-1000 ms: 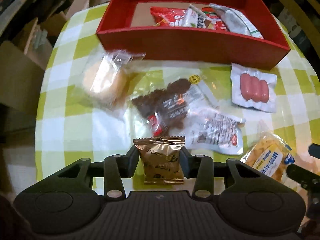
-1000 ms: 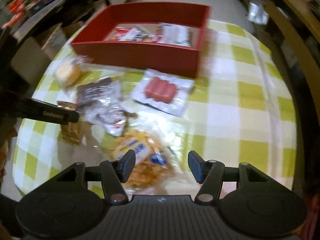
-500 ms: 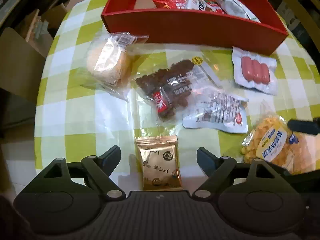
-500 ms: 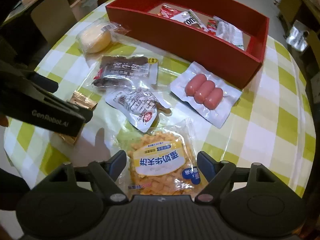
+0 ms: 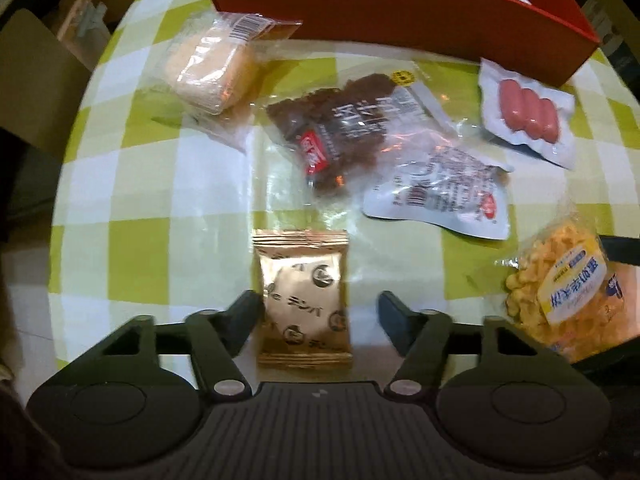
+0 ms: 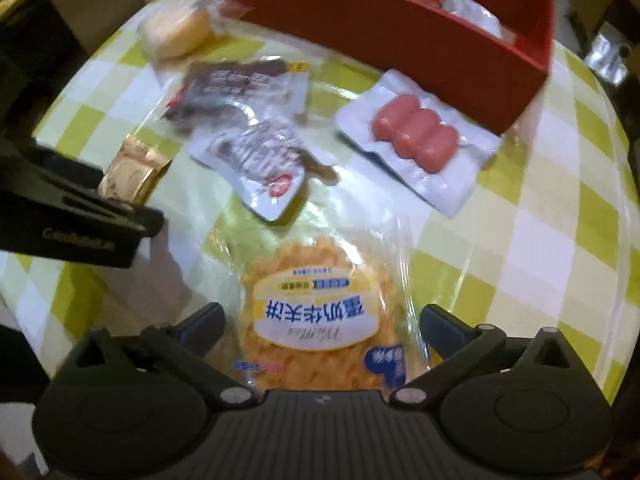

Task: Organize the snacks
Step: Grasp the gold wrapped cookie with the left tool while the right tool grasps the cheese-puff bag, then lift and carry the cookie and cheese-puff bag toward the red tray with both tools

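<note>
Released a second ago, our gold packet (image 5: pixel 304 300) is lying between the closing left gripper (image 5: pixel 318 312), untouched; right gripper (image 6: pixel 322 322) is opening around the yellow bag (image 6: pixel 320 320), near the red box (image 6: pixel 400 40).

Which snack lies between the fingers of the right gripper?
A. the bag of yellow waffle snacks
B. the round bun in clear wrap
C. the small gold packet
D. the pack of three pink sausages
A: the bag of yellow waffle snacks lies between the right gripper's opening jaws.
</note>
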Tool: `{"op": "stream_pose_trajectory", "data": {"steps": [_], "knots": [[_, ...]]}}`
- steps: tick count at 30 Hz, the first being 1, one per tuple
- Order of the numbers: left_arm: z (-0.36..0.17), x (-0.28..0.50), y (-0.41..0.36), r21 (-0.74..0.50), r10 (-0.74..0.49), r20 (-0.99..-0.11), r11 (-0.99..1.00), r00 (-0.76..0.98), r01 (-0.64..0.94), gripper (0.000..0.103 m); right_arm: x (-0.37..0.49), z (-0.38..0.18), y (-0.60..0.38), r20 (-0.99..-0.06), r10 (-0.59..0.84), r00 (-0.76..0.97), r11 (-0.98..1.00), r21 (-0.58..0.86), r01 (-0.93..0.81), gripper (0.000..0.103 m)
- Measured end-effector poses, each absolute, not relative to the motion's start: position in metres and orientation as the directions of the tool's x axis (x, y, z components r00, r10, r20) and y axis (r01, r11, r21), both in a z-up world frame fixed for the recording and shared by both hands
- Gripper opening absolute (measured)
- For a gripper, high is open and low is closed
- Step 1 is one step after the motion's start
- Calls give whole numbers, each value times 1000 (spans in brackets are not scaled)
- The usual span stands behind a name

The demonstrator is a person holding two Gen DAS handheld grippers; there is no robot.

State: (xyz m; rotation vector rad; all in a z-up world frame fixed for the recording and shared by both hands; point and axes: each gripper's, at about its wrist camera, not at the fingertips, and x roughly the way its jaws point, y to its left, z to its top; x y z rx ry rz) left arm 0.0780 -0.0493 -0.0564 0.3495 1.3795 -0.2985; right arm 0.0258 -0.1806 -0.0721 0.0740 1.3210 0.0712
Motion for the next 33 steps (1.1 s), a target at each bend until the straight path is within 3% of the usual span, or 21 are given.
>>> {"op": "stream_pose_trajectory", "data": {"steps": [4,7,12,23,30,33], "knots": [[-54,74,-54,54,-16,-987,904,159,424,51,23,-62,-193,-955,108,277,992,121,30,91],[-53,70,-60,73,-3,-986,893,169,443,48,23,-60,-186,-954,74,292,997,78,2,89],[-51,67,-58,76,1,-986,895,169,439,46,23,-52,-186,-944,77,321,996,84,7,81],[-38,73,-67,46,-41,-982,897,186,439,46,17,-28,-205,-913,98,396,988,137,72,77],[-29,70,-78,35,-66,-977,888,203,458,46,22,-32,-206,-924,98,370,987,136,80,56],[-33,69,-80,36,-65,-978,882,196,470,46,23,-38,-208,-932,98,350,986,139,94,57]]}}
